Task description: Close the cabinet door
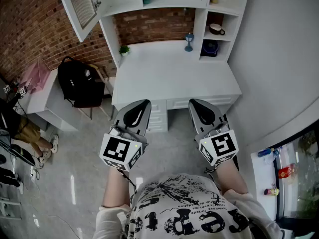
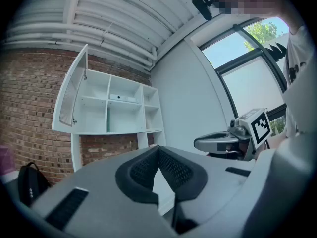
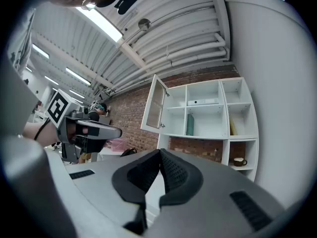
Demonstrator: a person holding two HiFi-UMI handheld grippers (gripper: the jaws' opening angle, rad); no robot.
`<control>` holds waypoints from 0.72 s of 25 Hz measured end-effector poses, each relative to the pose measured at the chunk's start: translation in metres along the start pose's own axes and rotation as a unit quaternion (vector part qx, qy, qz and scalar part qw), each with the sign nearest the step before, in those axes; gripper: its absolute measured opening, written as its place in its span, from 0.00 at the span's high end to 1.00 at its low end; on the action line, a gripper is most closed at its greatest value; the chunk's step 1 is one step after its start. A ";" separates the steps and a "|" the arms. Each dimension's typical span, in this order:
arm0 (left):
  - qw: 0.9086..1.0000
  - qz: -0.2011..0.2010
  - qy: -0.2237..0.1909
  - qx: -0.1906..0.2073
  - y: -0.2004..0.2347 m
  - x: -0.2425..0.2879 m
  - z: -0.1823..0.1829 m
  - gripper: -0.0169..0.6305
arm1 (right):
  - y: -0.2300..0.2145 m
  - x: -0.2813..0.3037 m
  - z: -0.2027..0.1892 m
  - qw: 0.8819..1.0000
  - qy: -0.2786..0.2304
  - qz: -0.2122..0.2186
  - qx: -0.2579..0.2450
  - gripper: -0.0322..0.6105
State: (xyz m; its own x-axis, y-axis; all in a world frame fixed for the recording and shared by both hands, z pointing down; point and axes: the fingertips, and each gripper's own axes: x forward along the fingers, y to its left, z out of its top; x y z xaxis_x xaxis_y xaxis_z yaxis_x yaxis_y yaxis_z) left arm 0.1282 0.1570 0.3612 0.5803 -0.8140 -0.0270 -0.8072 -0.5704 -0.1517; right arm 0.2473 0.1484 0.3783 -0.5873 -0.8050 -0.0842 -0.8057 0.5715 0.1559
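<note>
1. White cabinet door stands swung open, high up ahead of the left gripper and off to its left.
2. The left gripper's jaws are pressed together, holding nothing.
3. The right gripper, beside it, is likewise closed and empty.
4. Both are well apart from the door, with a desk just ahead.

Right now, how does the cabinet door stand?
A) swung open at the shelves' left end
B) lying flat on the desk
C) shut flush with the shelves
A: the cabinet door stands angled out from the left end of the shelves.
</note>
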 end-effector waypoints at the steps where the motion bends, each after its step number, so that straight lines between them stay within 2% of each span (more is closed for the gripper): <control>1: 1.000 0.000 0.000 -0.001 0.001 0.000 -0.001 0.95 | 0.000 0.001 -0.001 1.000 0.000 0.000 -0.001 0.93; 12: 1.000 0.004 0.002 -0.008 0.007 0.009 -0.010 0.95 | -0.003 0.009 -0.007 1.000 -0.001 0.009 -0.002 0.93; 15: 1.000 0.009 -0.014 -0.020 0.009 0.012 -0.007 0.95 | -0.007 0.012 -0.006 1.000 -0.008 0.008 0.014 0.93; 16: 0.999 0.014 -0.026 -0.028 0.010 0.012 -0.005 0.88 | -0.008 0.013 -0.006 1.000 -0.011 0.010 0.019 0.93; 17: 0.999 0.021 -0.036 -0.034 0.013 0.013 -0.003 0.55 | -0.008 0.014 -0.005 1.000 -0.014 0.013 0.022 0.93; 18: 0.998 0.030 -0.041 -0.035 0.017 0.012 -0.001 0.43 | -0.007 0.016 -0.005 0.999 -0.015 0.017 0.022 0.93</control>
State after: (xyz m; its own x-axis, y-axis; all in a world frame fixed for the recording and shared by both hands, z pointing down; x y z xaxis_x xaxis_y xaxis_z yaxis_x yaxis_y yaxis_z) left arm 0.1215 0.1370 0.3590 0.5351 -0.8368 -0.1158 -0.8448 -0.5294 -0.0780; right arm 0.2442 0.1303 0.3808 -0.6160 -0.7802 -0.1090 -0.7874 0.6056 0.1149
